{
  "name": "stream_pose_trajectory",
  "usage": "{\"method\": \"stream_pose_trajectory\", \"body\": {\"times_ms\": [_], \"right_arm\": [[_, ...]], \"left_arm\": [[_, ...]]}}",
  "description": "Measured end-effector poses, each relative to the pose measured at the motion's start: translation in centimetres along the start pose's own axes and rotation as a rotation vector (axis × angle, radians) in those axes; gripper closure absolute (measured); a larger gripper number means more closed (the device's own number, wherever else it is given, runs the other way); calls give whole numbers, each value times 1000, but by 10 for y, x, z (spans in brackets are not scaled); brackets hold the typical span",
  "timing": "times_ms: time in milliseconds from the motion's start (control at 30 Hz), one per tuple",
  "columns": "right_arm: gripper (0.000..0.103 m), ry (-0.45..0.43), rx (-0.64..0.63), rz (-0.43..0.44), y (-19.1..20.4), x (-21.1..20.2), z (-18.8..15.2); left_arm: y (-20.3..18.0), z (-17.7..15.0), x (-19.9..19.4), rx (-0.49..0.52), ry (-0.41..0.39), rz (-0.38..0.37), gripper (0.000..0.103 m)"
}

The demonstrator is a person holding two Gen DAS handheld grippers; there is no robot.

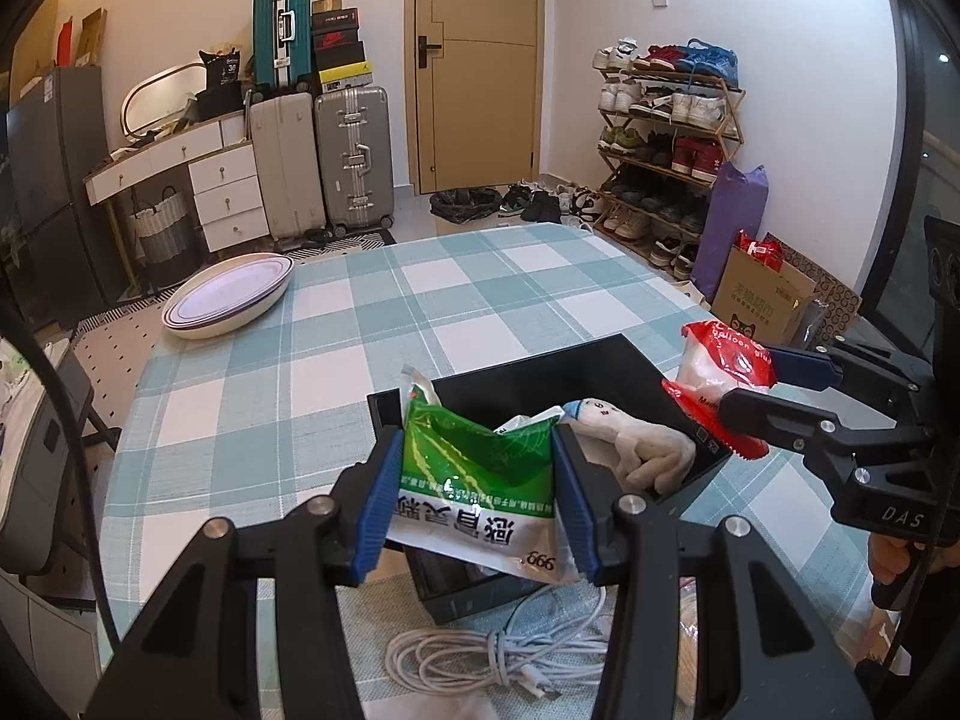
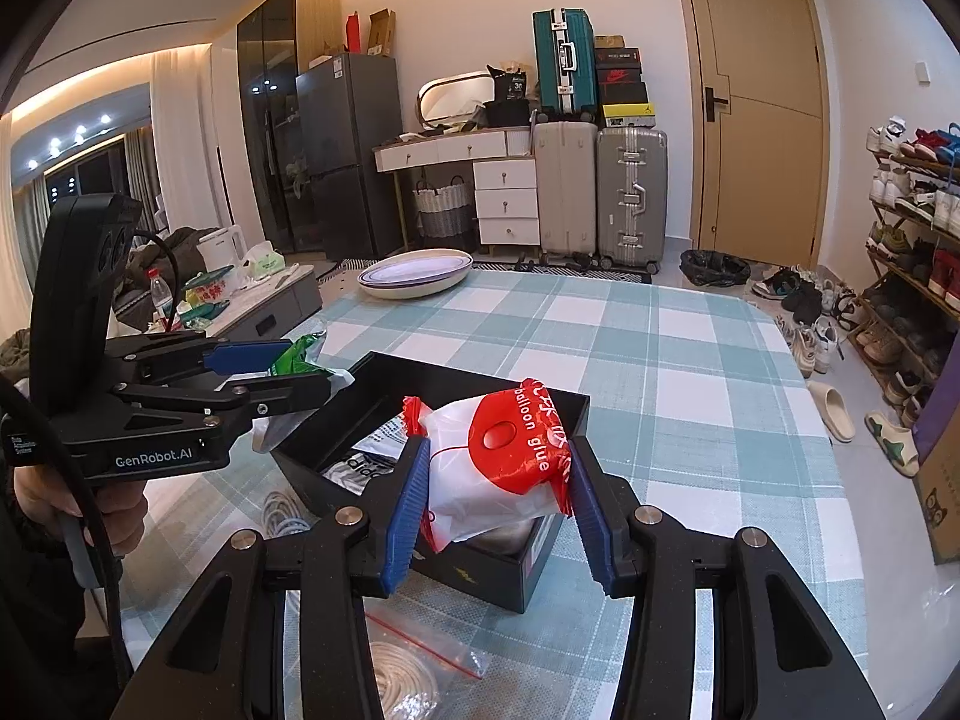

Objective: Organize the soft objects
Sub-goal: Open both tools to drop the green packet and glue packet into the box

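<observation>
L gripper (image 1: 477,480) pinches the green-white pouch (image 1: 474,474) w/ both pads pressed on its sides, held over the near edge of the black box (image 1: 540,372); R gripper (image 2: 495,498) clamps the red-white balloon glue bag (image 2: 504,468) above the box's other corner. Both bags are slack, so I'd guess either could slide out early or catch on the box wall & land on the checked tablecloth (image 1: 360,324). Box already holds a plush toy (image 1: 636,450), so space is tight, and the 2 grippers are close enough to bump.

Warm ceiling light, sharp frames, strong fisheye bending at edges.
</observation>
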State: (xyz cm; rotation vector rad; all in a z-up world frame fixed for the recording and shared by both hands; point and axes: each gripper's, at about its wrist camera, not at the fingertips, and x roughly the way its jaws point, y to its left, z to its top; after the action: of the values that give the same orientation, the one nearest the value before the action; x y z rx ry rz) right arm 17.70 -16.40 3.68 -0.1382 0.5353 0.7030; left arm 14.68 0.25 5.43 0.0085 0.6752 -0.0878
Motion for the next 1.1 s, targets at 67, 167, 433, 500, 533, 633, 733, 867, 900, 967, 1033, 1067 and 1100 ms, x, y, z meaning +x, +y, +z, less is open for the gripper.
{"method": "stream_pose_trajectory", "body": {"times_ms": [67,167,433,500,533,633,733,867,900,967,1033,1067,1100], "right_arm": [[57,5,0,1,-1,5,1],[57,14,-3,1,-3,12,2],[57,40,-8,1,-8,29,3],[57,45,-18,0,-8,33,3],[57,48,-23,-1,-7,35,3],[57,68,-44,-3,-6,43,3],[57,84,-69,-6,-3,50,2],[57,98,-94,9,1,56,1],[57,105,-99,13,2,57,1],[57,116,-121,14,6,60,-1],[57,128,-131,21,6,63,-3],[57,131,-133,21,6,65,-4],[57,135,-135,20,7,67,-4]], "left_arm": [[0,1,5,0,7,1,55],[-1,3,12,5,14,2,55],[-2,6,27,14,23,1,55],[-2,5,31,19,25,2,55],[-3,5,32,22,27,3,55],[-4,4,37,30,31,9,55],[-6,3,42,40,42,12,55],[-8,3,46,54,39,12,55],[-8,4,47,53,42,9,55],[-8,3,50,54,47,8,55],[-8,3,52,51,51,3,55],[-7,3,53,50,53,2,55],[-7,3,54,47,56,3,55]]}}
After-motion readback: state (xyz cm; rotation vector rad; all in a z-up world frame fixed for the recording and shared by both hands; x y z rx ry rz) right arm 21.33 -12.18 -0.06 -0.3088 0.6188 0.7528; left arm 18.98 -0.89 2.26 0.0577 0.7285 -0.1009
